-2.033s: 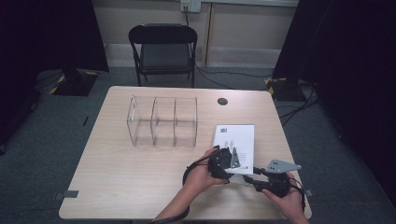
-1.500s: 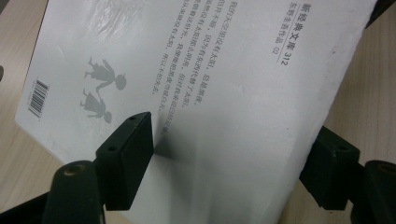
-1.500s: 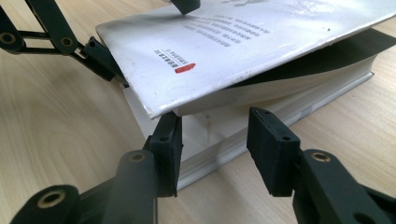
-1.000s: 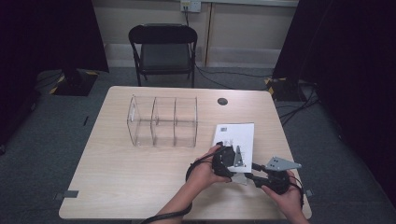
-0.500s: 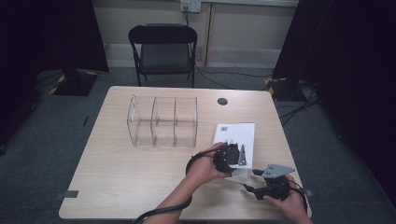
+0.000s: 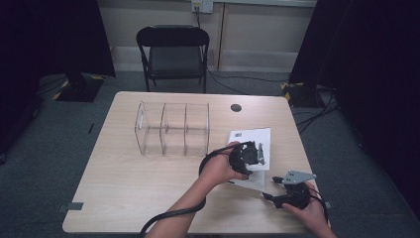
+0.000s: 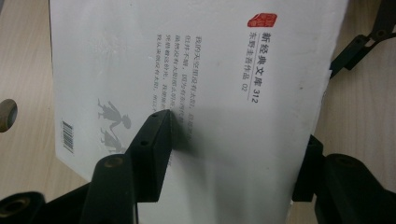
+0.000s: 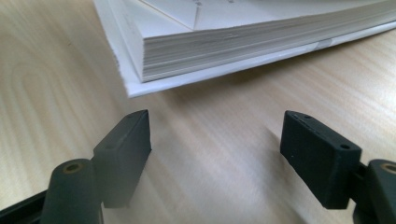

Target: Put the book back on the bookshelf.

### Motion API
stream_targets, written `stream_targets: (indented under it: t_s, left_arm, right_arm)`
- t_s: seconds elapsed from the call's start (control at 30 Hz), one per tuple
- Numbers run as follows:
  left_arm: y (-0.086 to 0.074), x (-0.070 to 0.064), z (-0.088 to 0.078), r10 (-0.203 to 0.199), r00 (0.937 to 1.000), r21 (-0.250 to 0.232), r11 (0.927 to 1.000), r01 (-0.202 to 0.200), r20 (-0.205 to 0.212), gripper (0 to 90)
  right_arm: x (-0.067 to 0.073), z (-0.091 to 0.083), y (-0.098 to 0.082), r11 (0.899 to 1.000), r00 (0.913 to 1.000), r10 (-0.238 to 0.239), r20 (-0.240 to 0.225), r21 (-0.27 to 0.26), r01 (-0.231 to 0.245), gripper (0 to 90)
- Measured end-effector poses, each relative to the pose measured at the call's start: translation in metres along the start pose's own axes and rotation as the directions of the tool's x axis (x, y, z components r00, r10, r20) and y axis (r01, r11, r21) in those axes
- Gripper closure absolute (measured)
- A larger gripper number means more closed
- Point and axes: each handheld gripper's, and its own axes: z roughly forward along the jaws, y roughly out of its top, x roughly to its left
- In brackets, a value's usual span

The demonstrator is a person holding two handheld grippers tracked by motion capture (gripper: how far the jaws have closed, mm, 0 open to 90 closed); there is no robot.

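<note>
Left gripper view: book (image 7: 210,93) cover, red seal, "312", barcode; tool (image 7: 233,154) open.

My table (image 6: 124,193) is pale wood and stands on grey carpet (image 6: 44,163). At twelve o'clock a black folding chair (image 6: 173,54) faces me before a cream wall (image 6: 148,15) with a socket (image 6: 201,6). Black curtains (image 6: 366,59) hang at ten and two o'clock, and cables (image 6: 317,109) trail across the floor at two.

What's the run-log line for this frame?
left gripper: open, over white book | right gripper: open, low on table, facing book's page edge | clear organizer: untouched
</note>
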Motion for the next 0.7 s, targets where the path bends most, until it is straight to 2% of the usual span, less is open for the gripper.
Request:
stream_targets:
  t_s: [0.1, 0.27, 0.37, 0.53, 0.6, 0.7]
  left_arm:
    - [0.002, 0.003, -0.002, -0.008, 0.9999, 0.008, 0.9999, 0.008, 0.009, 43.9]
    - [0.004, 0.007, -0.004, -0.017, 0.9997, 0.011, 0.9998, 0.017, 0.019, 44.6]
    - [0.006, 0.01, -0.006, -0.015, 0.9995, 0.021, 0.9997, 0.015, 0.028, 44.8]
    - [0.007, 0.01, -0.005, -0.021, 0.9993, 0.028, 0.9994, 0.021, 0.029, 44.8]
    - [0.008, 0.01, -0.005, -0.023, 0.9992, 0.03, 0.9993, 0.022, 0.031, 44.8]
    - [0.009, 0.011, -0.005, -0.012, 0.9995, 0.039, 0.9992, 0.011, 0.029, 44.8]
  right_arm:
    - [-0.003, 0.004, 0.003, 1.0, 0.9999, 0.015, 0.0, 0.002, -0.015, 24.3]
    - [-0.009, 0.009, 0.007, 1.0, 0.9999, 0.01, 0.011, -0.001, -0.01, 24.3]
    - [-0.015, 0.016, 0.014, 1.0, 0.999, -0.017, 0.042, -0.013, 0.017, 24.3]
    - [-0.015, 0.023, 0.02, 0.998, 0.9955, -0.063, 0.071, -0.026, 0.065, 23.0]
    - [-0.012, 0.024, 0.021, 0.993, 0.9888, -0.104, 0.107, -0.037, 0.108, 22.6]
    - [-0.009, 0.023, 0.021, 0.989, 0.9827, -0.126, 0.136, -0.06, 0.135, 23.5]
